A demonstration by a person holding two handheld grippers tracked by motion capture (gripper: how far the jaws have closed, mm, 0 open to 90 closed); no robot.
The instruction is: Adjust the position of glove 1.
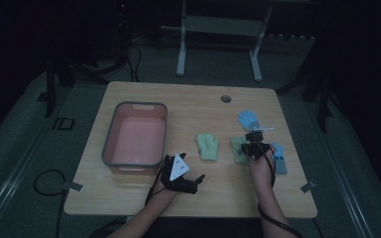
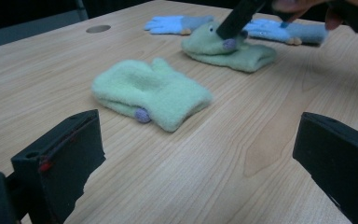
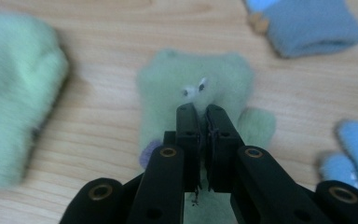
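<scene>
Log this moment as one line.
right gripper: shut on green mitten | left gripper: open, idle | bin: empty

On the floor (image 1: pixel 39 144) left of the table (image 1: pixel 188 106), the high view shows a dark mark (image 1: pixel 63 123) that reads roughly as "ID"; the dim light leaves the letters unsure. No other text, label, brand or number can be read on anything in the 3 views.
</scene>
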